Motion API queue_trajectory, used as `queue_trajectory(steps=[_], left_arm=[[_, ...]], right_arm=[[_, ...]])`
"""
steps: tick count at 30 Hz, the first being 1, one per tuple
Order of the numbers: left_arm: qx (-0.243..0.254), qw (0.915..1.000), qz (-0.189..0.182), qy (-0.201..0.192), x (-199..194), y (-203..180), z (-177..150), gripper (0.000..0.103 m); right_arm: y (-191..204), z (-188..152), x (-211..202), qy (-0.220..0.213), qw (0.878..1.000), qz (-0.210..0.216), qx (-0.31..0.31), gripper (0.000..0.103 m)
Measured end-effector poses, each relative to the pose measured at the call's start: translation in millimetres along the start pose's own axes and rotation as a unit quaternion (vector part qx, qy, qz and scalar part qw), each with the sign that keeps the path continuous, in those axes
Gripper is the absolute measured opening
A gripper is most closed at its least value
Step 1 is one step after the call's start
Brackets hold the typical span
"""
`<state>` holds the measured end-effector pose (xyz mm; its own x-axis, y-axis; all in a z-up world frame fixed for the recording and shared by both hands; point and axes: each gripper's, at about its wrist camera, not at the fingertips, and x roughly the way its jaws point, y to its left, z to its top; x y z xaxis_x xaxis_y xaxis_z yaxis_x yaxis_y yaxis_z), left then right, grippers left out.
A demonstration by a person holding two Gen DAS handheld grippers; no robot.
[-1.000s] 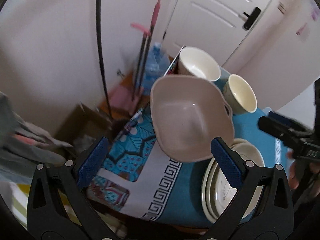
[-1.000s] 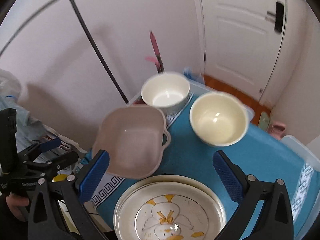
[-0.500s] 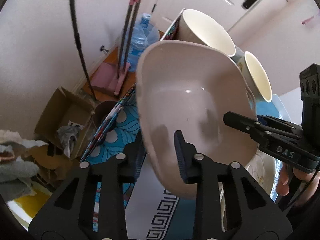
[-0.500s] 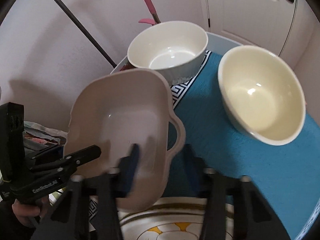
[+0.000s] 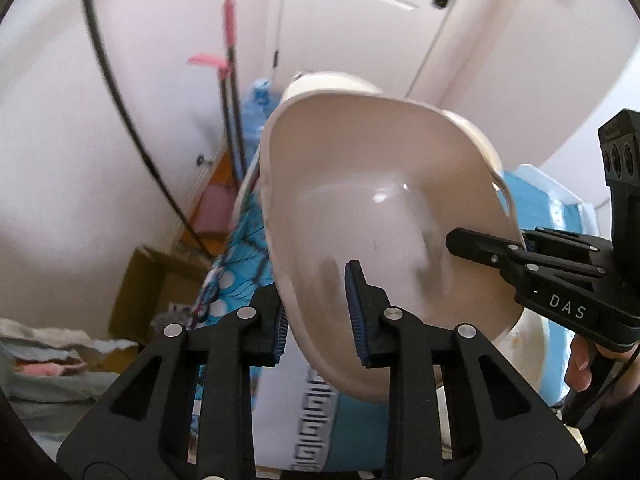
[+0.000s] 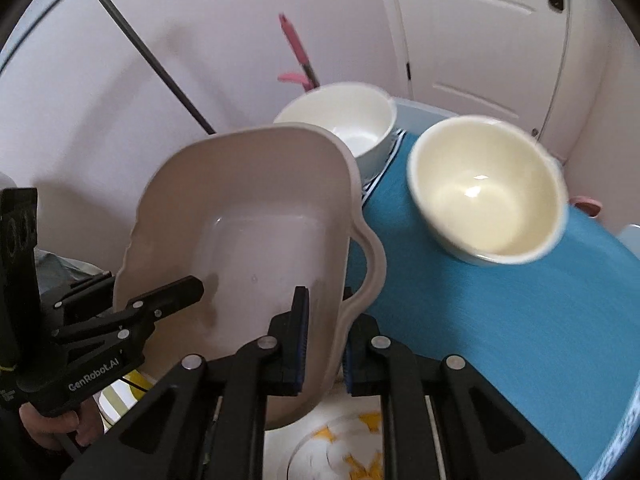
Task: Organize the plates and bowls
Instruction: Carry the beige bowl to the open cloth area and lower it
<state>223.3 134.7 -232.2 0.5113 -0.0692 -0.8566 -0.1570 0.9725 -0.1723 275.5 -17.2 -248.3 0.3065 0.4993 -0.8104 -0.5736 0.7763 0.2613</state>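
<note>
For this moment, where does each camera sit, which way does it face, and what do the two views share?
Left wrist: sits on the left tool, facing forward and down at the handled dish it grips; the right tool and some fingers show at right.
Right wrist: sits on the right tool, facing forward and down over the dish's handle side toward the cream bowl and white bowl; the left tool shows at left.
Shared: the dish, both tools, the blue tablecloth and door.

Both devices are showing matte black frames with silver rivets. The left gripper (image 5: 316, 312) is wearing ribbed blue pads (image 5: 354, 312); the right gripper (image 6: 322, 344) is matching, its side at three o'clock bearing white "DAS" lettering (image 5: 567, 312).
</note>
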Motion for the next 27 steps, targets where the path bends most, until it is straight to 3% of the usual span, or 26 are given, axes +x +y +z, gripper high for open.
queue_trajectory(steps=[4,9,17,21,27], left_arm=[[0.029,0.9993,-0.01,-0.019,-25,-43,2,0.023],[0.07,0.9966,-0.036,-0.024,-41,-113,-9,0.023],[0.124,0.9866,-0.106,0.009,-27,-227,-45,0.023],[0.144,0.9801,-0.133,0.03,-11,-276,-66,0.023],[0.176,0.9721,-0.139,0.068,29,-326,-97,0.023]], right_arm=[[-18,-22,-51,-0.032,0.999,-0.004,0.019,0.013],[-51,-60,-117,-0.062,0.997,-0.038,0.04,0.013],[-130,-135,-204,-0.086,0.986,-0.102,0.101,0.013],[-164,-165,-225,-0.084,0.98,-0.128,0.129,0.013],[-213,-210,-226,-0.067,0.972,-0.144,0.172,0.013]])
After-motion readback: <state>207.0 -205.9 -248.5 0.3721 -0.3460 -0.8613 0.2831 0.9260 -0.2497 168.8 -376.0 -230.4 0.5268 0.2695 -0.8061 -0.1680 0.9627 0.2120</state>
